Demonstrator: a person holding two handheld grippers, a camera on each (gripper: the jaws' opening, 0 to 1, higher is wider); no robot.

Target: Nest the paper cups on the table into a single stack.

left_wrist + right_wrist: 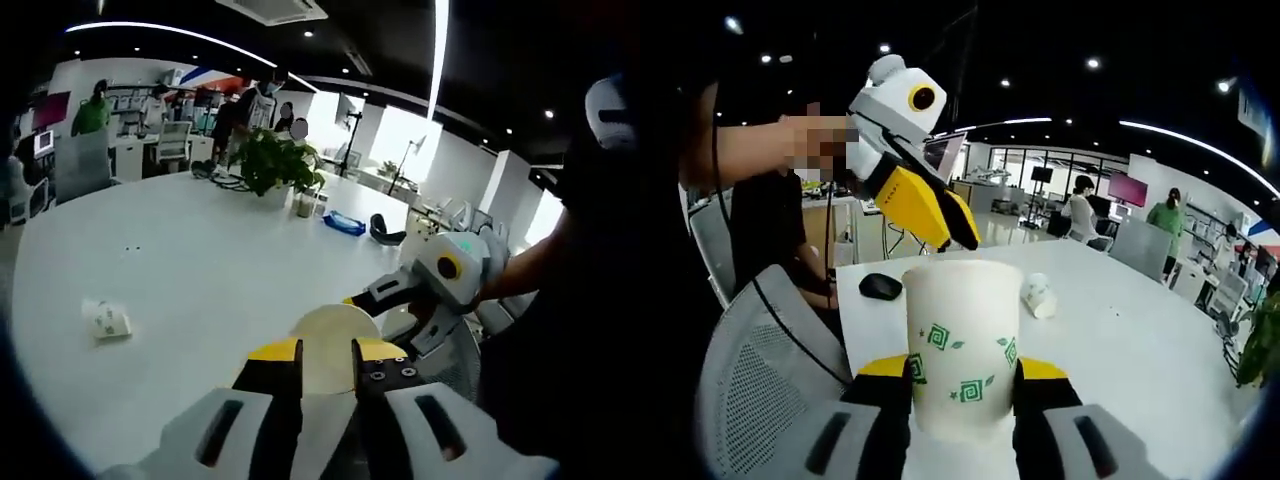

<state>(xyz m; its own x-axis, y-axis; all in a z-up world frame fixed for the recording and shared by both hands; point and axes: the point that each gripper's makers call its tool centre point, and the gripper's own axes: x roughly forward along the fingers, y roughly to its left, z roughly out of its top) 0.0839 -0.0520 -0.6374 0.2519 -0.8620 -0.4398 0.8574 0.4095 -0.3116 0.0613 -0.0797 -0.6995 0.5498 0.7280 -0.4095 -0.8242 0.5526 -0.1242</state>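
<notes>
My right gripper (962, 385) is shut on an upright white paper cup (962, 345) with green motifs, held over the table's near edge. In the left gripper view this same cup (335, 340) appears from above as a cream disc, just beyond my left gripper (327, 365), whose jaws stand a little apart with nothing between them. The left gripper (965, 235) hangs just above the held cup's rim, its yellow fingers (915, 205) pointing down at it. The right gripper's body (445, 275) comes in from the right. Another paper cup (106, 320) (1040, 295) lies on its side on the white table (200, 260).
A grey mesh chair (755, 375) stands at the table's near edge, where a black mouse (880, 287) lies. A potted plant (270, 160), a blue item (343, 222) and a black item (385, 235) sit at the far side. People stand and sit in the background.
</notes>
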